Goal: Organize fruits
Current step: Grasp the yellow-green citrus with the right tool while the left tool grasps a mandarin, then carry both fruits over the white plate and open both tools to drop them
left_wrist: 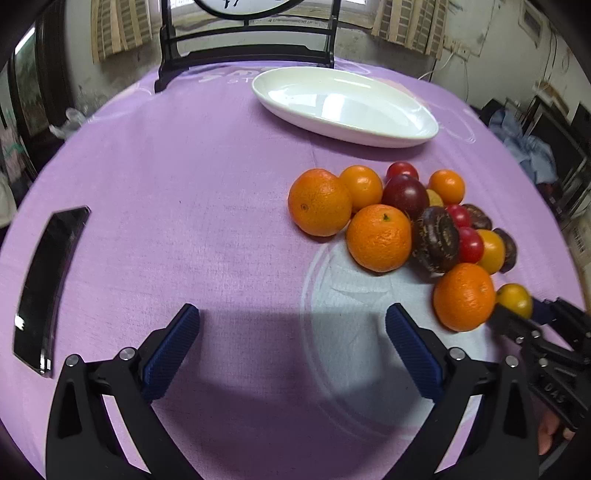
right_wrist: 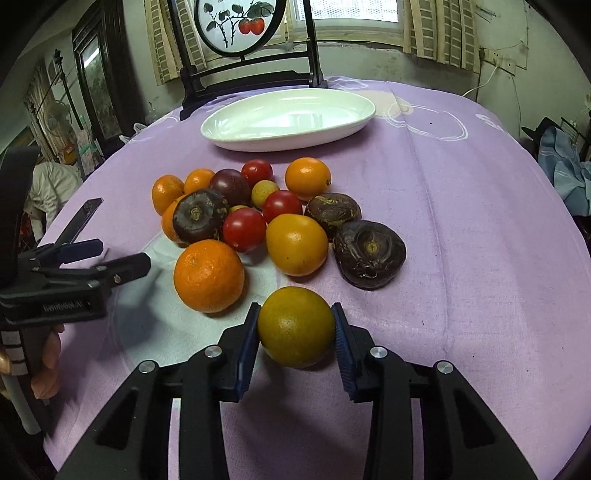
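Observation:
A pile of fruits lies on the purple tablecloth: oranges (right_wrist: 209,275), yellow-orange fruits (right_wrist: 296,244), red tomatoes (right_wrist: 243,229) and dark brown fruits (right_wrist: 369,254); the pile also shows in the left wrist view (left_wrist: 379,237). My right gripper (right_wrist: 295,332) is shut on a yellow-orange fruit (right_wrist: 295,326) at the pile's near edge, also seen in the left wrist view (left_wrist: 514,298). My left gripper (left_wrist: 291,332) is open and empty over bare cloth, left of the pile. A white oval dish (right_wrist: 288,120) stands empty beyond the pile, also in the left wrist view (left_wrist: 343,105).
A black phone (left_wrist: 46,284) lies at the table's left edge. A dark wooden stand with a round painted panel (right_wrist: 240,26) stands behind the dish. The table drops off at right and left, with room clutter beyond.

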{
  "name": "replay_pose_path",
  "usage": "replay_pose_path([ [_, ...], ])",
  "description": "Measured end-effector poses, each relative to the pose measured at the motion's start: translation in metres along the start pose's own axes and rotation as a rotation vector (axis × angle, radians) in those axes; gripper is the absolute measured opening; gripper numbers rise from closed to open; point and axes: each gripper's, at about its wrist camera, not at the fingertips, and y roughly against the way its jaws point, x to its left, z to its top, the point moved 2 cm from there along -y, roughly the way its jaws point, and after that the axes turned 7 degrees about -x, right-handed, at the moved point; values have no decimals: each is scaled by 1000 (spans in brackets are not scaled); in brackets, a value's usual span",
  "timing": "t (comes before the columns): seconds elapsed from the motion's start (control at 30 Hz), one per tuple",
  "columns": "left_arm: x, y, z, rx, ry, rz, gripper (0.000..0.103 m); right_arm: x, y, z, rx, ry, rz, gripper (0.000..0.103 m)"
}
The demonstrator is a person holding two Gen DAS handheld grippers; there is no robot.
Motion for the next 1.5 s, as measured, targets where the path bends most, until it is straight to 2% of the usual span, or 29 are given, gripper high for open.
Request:
replay_pose_path([
  [0.03, 1, 0, 1, -1, -18, 0, 99, 0, 1, 0, -2, 3, 0, 39],
  [0.13, -2, -7, 9, -35, -169, 93, 99, 4, 6, 0, -12, 28, 5, 39],
  [0.2, -1, -14, 17, -49, -218, 123, 99, 7, 8, -1, -19, 41, 19, 39],
  [0.27, 0, -22, 26, -50, -245, 114, 99, 8, 9, -2, -20, 47, 23, 39],
  [0.33, -6, -35, 35, -39, -318, 77, 98, 7, 8, -2, -18, 43, 23, 39],
  [0.47, -12, -45, 50, -72, -444, 49, 98, 4, 5, -2, -5, 29, 18, 39],
  [0.5, -10, -49, 55, -57, -452, 14, 98, 4, 4, -2, -1, 26, 15, 39],
  [0.63, 4, -68, 73, -11, -405, -123, 94, 4, 3, -2, 2, 27, 15, 39],
  [0.67, 4, -70, 75, -18, -399, -148, 89, 5, 3, -3, 4, 27, 18, 39],
  [0.77, -3, -75, 81, -23, -391, -231, 61, 4, 3, -2, 4, 21, 25, 40],
  [0.87, -12, -77, 82, -42, -400, -245, 44, 4, 3, -2, 4, 17, 29, 40],
  [1.03, -13, -77, 81, -55, -371, -251, 46, 5, 4, -2, 1, 27, 24, 39],
  [1.1, -12, -78, 81, -66, -366, -223, 58, 5, 4, -2, 1, 30, 21, 39],
  [1.17, -13, -79, 81, -72, -360, -217, 60, 6, 4, -3, 1, 30, 21, 39],
  [1.23, -14, -78, 80, -71, -351, -221, 58, 6, 4, -3, 1, 32, 21, 39],
  [1.3, -16, -75, 79, -70, -354, -246, 43, 6, 4, -3, 2, 29, 24, 39],
  [1.5, -17, -58, 74, -67, -329, -259, 43, 3, 3, -2, 1, 17, 34, 39],
])
